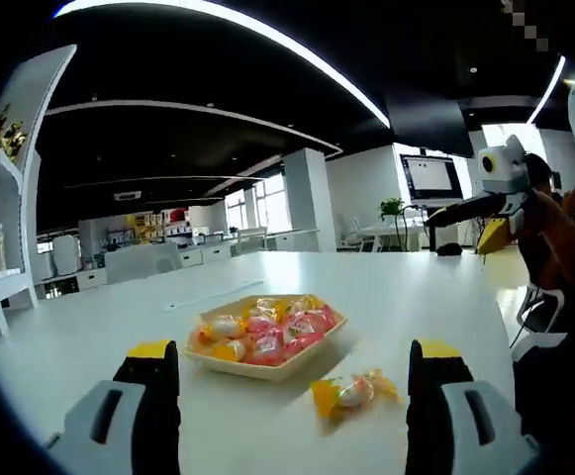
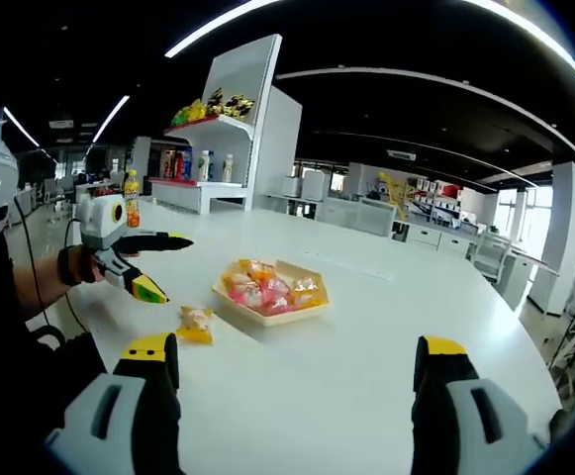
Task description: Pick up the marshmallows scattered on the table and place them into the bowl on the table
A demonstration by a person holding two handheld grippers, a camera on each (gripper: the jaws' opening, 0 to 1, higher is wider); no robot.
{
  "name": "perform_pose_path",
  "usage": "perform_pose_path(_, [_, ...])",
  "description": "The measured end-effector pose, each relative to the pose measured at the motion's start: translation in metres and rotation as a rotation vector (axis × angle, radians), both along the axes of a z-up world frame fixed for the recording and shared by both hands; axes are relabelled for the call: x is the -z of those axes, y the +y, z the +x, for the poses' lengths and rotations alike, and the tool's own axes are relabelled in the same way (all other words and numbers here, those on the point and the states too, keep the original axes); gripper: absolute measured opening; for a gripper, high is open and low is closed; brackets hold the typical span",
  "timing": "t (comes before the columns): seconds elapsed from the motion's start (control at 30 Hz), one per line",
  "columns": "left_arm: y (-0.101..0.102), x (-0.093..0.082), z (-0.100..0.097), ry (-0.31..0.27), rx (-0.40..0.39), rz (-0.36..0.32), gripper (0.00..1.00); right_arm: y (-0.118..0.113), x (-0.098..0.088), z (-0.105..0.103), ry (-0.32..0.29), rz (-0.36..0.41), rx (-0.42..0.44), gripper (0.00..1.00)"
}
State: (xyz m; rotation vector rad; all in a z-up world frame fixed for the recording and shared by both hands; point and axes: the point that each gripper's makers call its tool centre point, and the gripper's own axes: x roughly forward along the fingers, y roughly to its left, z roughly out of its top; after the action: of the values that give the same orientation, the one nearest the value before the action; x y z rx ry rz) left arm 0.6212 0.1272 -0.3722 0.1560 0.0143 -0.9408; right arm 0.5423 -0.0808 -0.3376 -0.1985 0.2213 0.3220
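Note:
A shallow tan bowl [image 1: 285, 371] [image 2: 279, 319] sits mid-table, holding several pink and yellow wrapped marshmallows [image 1: 267, 334] [image 2: 262, 287]. One wrapped marshmallow [image 1: 354, 393] [image 2: 196, 324] lies loose on the white table just beside the bowl. My left gripper [image 1: 292, 386] [image 2: 166, 265] is open and empty, hovering a little short of the loose marshmallow. My right gripper [image 2: 297, 381] [image 1: 462, 225] is also open and empty, held well back from the bowl and above the table.
The white table [image 2: 366, 336] stretches wide around the bowl. A white shelf unit [image 2: 218, 129] [image 1: 0, 198] with bottles and snacks stands beyond one table edge. A monitor [image 1: 431, 178] and desks stand at the back. A person's arm [image 2: 20, 287] holds the left gripper.

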Motion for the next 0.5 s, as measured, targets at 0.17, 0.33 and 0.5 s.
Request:
perform_pose_path(0.17, [0.017,0.002,-0.015,-0.022,-0.001,0.053,0.95,0.002,-0.002,-0.002,-0.003,-0.002,-0.006,0.96])
perform_pose_path(0.33, [0.033,-0.001,-0.022,-0.016,-0.03,0.095,0.95,0.003,-0.003,-0.004,-0.004,-0.009,-0.013,0.96])
perform_pose_path(0.5, [0.045,-0.015,-0.033,0.0,-0.036,0.067,0.95,0.005,-0.003,-0.006,-0.001,-0.013,-0.022,0.96])
